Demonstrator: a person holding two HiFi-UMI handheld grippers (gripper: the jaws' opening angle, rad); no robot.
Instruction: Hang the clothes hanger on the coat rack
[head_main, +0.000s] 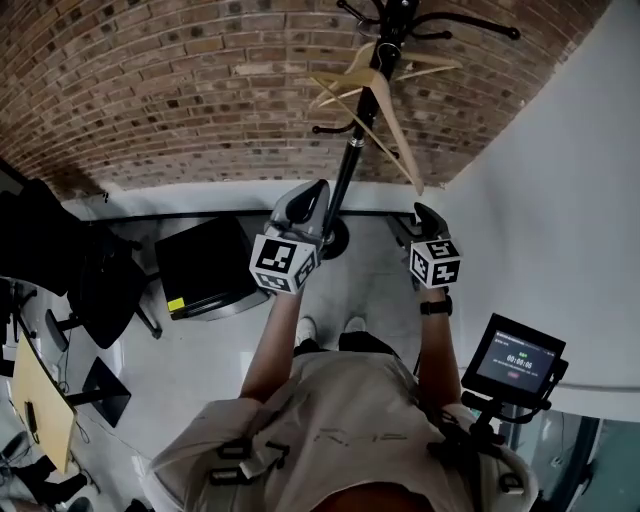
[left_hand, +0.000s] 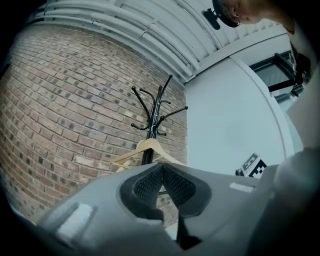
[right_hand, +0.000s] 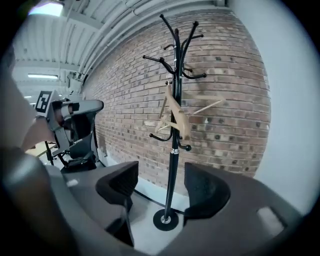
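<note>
**Hanger on the rack, both grippers held clear of it**

At the near left edge a light wooden surface (head_main: 40, 400) juts into the head view, with a small dark item on it too small to identify. Beyond it stand black office chairs (head_main: 100, 280) on the pale grey floor (head_main: 200, 370). A black box-shaped cabinet (head_main: 205, 265) with a small yellow label sits against the foot of the red-brown brick wall (head_main: 150, 90), which fills the far side of the room.

The left gripper (head_main: 318, 192) is raised in front of the person. Its fingers (left_hand: 150, 182) are pressed together with nothing between them.

Just right of it is the black metal coat rack (head_main: 352, 150), its round base on the floor close to the brick wall. The pale wooden clothes hanger (head_main: 375, 95) hangs high on the rack's hooks, tilted against the pole. Wooden arms overlap there, so whether it is one hanger or two cannot be told.

The right gripper (head_main: 427, 213) is held near the rack, well short of it. Its fingers (right_hand: 122, 182) are spread wide and empty, and the rack's pole shows far off between them.

A plain white wall (head_main: 570, 180) closes the right side, meeting the brick in the corner. Near right, a small black screen on a stand (head_main: 517, 358) is lit.
</note>
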